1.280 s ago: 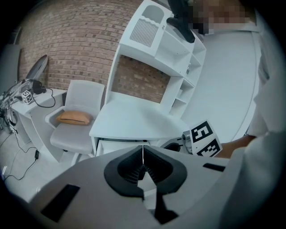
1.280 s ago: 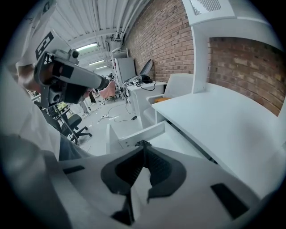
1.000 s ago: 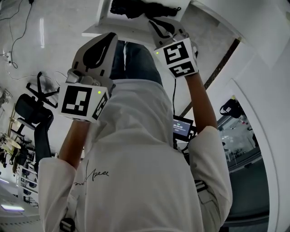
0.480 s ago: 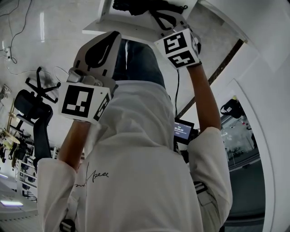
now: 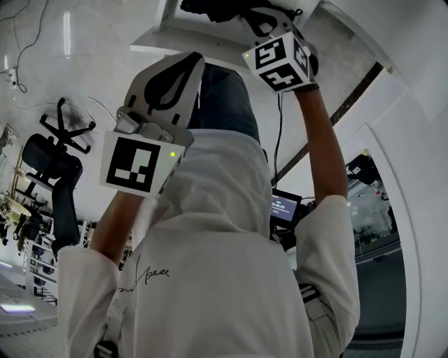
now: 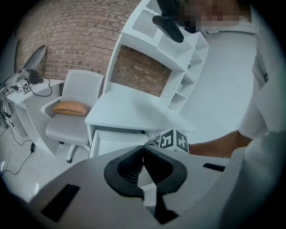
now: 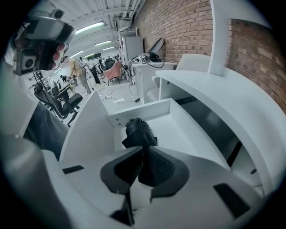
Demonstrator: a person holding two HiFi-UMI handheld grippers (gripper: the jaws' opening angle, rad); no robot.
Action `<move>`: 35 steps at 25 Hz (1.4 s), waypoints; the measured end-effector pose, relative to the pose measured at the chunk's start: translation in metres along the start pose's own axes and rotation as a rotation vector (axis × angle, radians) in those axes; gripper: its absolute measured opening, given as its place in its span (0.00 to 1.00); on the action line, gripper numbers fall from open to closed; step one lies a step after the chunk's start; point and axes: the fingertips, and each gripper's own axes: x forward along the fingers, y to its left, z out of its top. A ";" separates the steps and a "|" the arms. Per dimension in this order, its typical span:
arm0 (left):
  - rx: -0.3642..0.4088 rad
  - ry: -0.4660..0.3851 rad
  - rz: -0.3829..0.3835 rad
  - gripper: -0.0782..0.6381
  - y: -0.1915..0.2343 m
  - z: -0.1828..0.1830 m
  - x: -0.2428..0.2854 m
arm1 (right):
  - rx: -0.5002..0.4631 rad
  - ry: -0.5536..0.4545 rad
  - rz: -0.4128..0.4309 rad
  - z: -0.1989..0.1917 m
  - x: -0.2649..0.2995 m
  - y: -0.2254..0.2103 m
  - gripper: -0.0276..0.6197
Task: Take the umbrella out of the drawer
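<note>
Head view. Left tongs (image 5: 192, 61) are closed and empty, held short of the open white drawer (image 5: 162, 43) and off to one side. We judge that this keeps the drawer mouth free for the other hand. Right tongs (image 5: 250, 15) reach over the drawer's near edge, pitched steeply down. Their tips are beside the folded black fabric umbrella (image 5: 210, 8), which lies inside the drawer.

Left gripper view. The jaws meet tip to tip with nothing between them. Beyond the tips we see the white desk (image 6: 129, 112), the pulled-out drawer (image 6: 111, 141) beneath it, and the marker cube (image 6: 174, 139) on the right tongs.

Right gripper view. The right tongs (image 7: 143, 150) are shut. The umbrella (image 7: 139, 130) lies just ahead of the tips, running lengthwise along the line of the jaws. We cannot tell whether the tips touch it. We judge that the jaws must part before any grip is possible.

Clearances. One drawer side wall stands close on the left of the right tongs, and the back wall (image 7: 138, 112) stands just beyond the umbrella's far end. Bare drawer floor opens to the right of the tongs. The desk top overhangs farther right and above. We judge the free path out to be upward and back toward the holder, clear of that overhang.
</note>
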 end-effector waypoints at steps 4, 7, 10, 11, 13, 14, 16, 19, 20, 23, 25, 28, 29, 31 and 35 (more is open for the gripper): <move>-0.035 0.006 -0.011 0.13 0.000 -0.005 0.004 | -0.011 0.036 0.019 -0.010 0.011 -0.001 0.21; -0.039 -0.003 -0.009 0.13 0.003 -0.003 0.006 | -0.027 0.053 0.020 -0.012 0.016 -0.004 0.23; -0.040 -0.005 0.000 0.13 0.007 -0.003 0.006 | -0.062 0.072 0.014 -0.014 0.022 -0.005 0.24; -0.042 -0.004 0.003 0.13 0.008 -0.004 0.007 | -0.075 0.081 0.013 -0.015 0.024 -0.005 0.24; -0.045 -0.002 0.008 0.13 0.010 -0.004 0.010 | -0.101 0.099 0.013 -0.017 0.029 -0.007 0.26; -0.046 0.000 0.010 0.13 0.011 -0.004 0.012 | -0.112 0.107 0.014 -0.018 0.032 -0.007 0.27; -0.048 0.002 0.015 0.13 0.014 -0.004 0.017 | -0.129 0.121 0.018 -0.020 0.036 -0.008 0.28; -0.057 0.005 0.019 0.13 0.018 -0.003 0.021 | -0.153 0.148 0.023 -0.023 0.043 -0.010 0.30; -0.059 0.006 0.020 0.13 0.019 -0.003 0.022 | -0.159 0.155 0.025 -0.023 0.045 -0.010 0.31; -0.061 0.009 0.021 0.13 0.020 -0.005 0.023 | -0.169 0.171 0.033 -0.025 0.051 -0.008 0.33; -0.063 0.011 0.018 0.13 0.019 -0.007 0.025 | -0.173 0.183 0.033 -0.027 0.054 -0.009 0.34; -0.077 0.021 0.015 0.13 0.023 -0.013 0.028 | -0.192 0.199 0.029 -0.028 0.061 -0.010 0.36; -0.080 0.026 0.017 0.13 0.024 -0.014 0.029 | -0.201 0.205 0.027 -0.028 0.063 -0.009 0.36; -0.080 0.035 0.021 0.13 0.026 -0.018 0.030 | -0.218 0.214 0.024 -0.030 0.068 -0.009 0.37; -0.079 0.043 0.012 0.13 0.027 -0.023 0.036 | -0.220 0.230 0.018 -0.031 0.074 -0.011 0.37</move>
